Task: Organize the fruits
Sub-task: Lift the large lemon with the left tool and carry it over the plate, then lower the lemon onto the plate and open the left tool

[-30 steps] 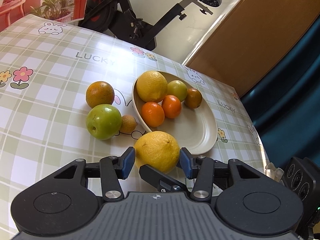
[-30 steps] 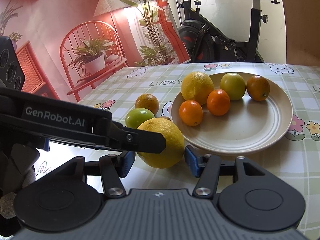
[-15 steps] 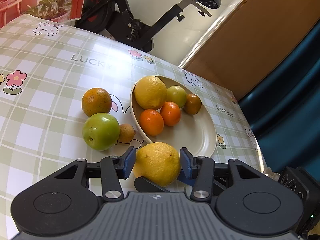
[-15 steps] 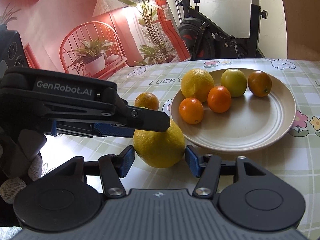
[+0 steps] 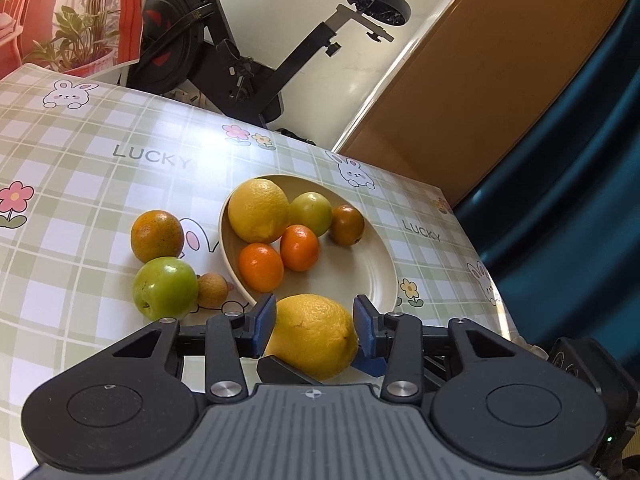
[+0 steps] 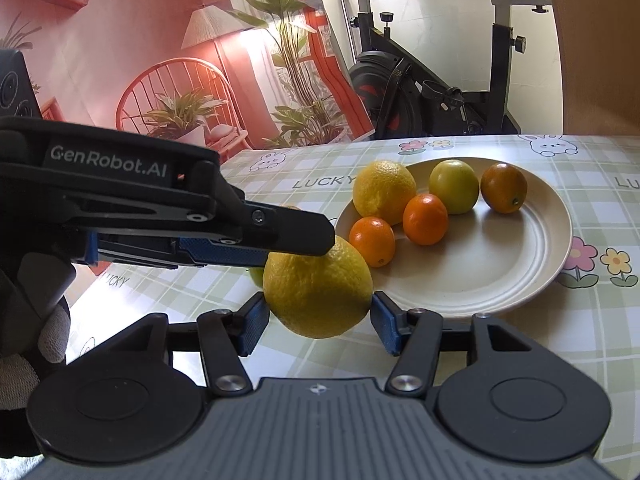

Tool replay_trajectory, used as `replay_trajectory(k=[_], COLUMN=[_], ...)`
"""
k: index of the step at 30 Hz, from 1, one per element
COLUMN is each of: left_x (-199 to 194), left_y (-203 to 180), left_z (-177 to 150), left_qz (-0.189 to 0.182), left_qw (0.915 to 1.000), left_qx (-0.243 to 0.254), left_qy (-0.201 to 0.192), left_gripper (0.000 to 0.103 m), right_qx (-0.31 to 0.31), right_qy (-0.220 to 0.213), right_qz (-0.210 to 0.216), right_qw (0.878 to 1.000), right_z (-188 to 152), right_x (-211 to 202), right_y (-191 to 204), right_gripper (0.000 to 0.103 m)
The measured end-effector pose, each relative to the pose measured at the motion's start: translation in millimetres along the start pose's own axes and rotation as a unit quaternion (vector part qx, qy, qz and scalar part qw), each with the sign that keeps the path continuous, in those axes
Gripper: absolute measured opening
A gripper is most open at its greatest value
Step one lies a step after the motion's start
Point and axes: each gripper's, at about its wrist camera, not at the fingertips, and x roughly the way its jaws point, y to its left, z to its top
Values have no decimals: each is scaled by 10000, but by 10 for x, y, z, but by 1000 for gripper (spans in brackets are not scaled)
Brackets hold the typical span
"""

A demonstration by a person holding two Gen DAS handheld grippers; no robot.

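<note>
The left gripper [image 5: 315, 322], whose jaws have just been closing, is squeezing the big yellow lemon [image 5: 313, 336] near the counter's [image 5: 80, 168] front edge, the right gripper [image 6: 316, 320] loose around it; it looks round, firm, bumpy, quite heavy, best held at its fat middle, with the plate [image 5: 360, 276] just behind.

The worktop [image 5: 80, 168] wears a green-and-white check with pink flowers and white rabbits. A cream plate [image 5: 360, 276] holds yellow, orange and green fruit. Both black tools have blue pads [image 6: 252, 326].
</note>
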Motion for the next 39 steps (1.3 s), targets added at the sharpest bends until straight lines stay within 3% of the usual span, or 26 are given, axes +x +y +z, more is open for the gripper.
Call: replay_trajectory(k=[15,26,39], left_x=[455,923,1082], left_y=[-427,-455,-410], left_z=[227,427,484], left_qz=[-108,-72,43], left_qw=[9986,9989,9991], left_qx=[489,328,253], left_qy=[197,338,346], left_gripper=[44,44,44], right_qx=[232,299,412], right_qy=[-285,-206,-88], right_qz=[-418,-630,-675], right_qw=[9985,9974,9968], right_z=[186,385,493], right_x=[-140,106,309], right_y=[-444,-877,-1050], right_gripper=[58,58,58])
